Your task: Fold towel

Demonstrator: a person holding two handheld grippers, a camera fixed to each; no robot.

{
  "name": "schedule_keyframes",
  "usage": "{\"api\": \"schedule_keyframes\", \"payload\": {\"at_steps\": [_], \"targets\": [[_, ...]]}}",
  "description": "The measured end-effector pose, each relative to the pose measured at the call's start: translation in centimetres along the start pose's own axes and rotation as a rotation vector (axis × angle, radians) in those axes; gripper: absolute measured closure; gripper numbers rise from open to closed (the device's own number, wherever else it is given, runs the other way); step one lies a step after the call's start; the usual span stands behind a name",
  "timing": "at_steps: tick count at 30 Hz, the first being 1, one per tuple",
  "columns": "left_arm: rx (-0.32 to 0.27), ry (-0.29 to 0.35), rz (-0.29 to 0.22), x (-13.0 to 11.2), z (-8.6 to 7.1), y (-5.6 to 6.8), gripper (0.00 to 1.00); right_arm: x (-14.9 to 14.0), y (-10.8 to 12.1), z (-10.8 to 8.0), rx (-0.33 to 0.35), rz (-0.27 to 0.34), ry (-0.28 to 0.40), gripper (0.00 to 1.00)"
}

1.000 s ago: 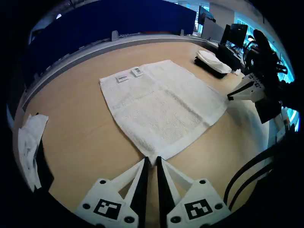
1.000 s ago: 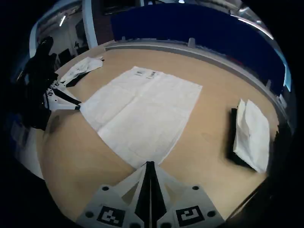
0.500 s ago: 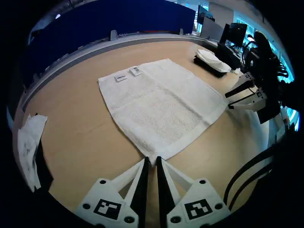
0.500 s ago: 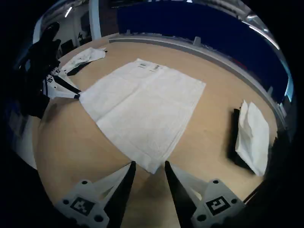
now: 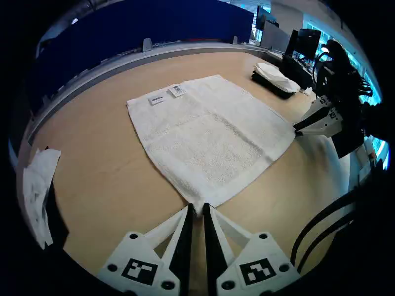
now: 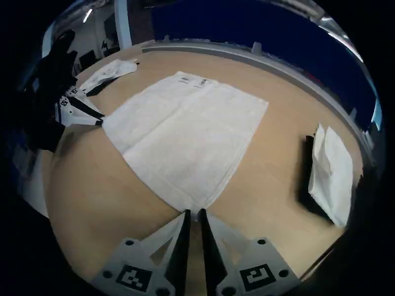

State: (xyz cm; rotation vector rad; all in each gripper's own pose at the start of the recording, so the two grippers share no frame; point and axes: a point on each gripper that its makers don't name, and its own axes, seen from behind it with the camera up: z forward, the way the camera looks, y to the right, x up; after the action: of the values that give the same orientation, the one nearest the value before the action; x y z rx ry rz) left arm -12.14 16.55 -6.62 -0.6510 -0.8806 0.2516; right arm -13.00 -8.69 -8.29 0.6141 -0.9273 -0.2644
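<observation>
A white towel [image 5: 207, 140] [image 6: 185, 130] lies spread flat on the wooden table [image 5: 98, 163], its two labels [image 5: 167, 95] at the far edge. At the bottom of the left gripper view, my left gripper [image 5: 197, 213] is shut on the towel's near corner. My right gripper [image 6: 193, 215] is shut on another corner in the right gripper view. Each gripper also appears in the other's view, at its own corner: the right gripper [image 5: 297, 131] held by a dark-sleeved arm, the left gripper [image 6: 100, 120] at the left edge.
A folded white cloth on a dark base [image 5: 275, 80] [image 6: 330, 173] sits on the table beyond the towel. Another white cloth [image 5: 37, 190] [image 6: 107, 74] lies near the opposite edge. A blue partition [image 5: 133, 24] runs along the back. Monitors [image 5: 306, 44] stand at the far right.
My right gripper let go and opened half a second ago, and has since shut on the towel corner again. My left gripper has kept its hold on its corner.
</observation>
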Motion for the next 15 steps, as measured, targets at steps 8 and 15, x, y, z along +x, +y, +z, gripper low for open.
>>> {"api": "schedule_keyframes", "payload": {"at_steps": [8,15], "targets": [[-0.002,-0.001,-0.002,0.09,-0.07,-0.14,0.85,0.11,-0.1,-0.22,0.006,0.006,0.004,0.93],[-0.001,0.0,0.001,0.17,-0.18,-0.21,0.85,0.38,-0.04,-0.38,0.009,0.014,0.006,0.94]]}}
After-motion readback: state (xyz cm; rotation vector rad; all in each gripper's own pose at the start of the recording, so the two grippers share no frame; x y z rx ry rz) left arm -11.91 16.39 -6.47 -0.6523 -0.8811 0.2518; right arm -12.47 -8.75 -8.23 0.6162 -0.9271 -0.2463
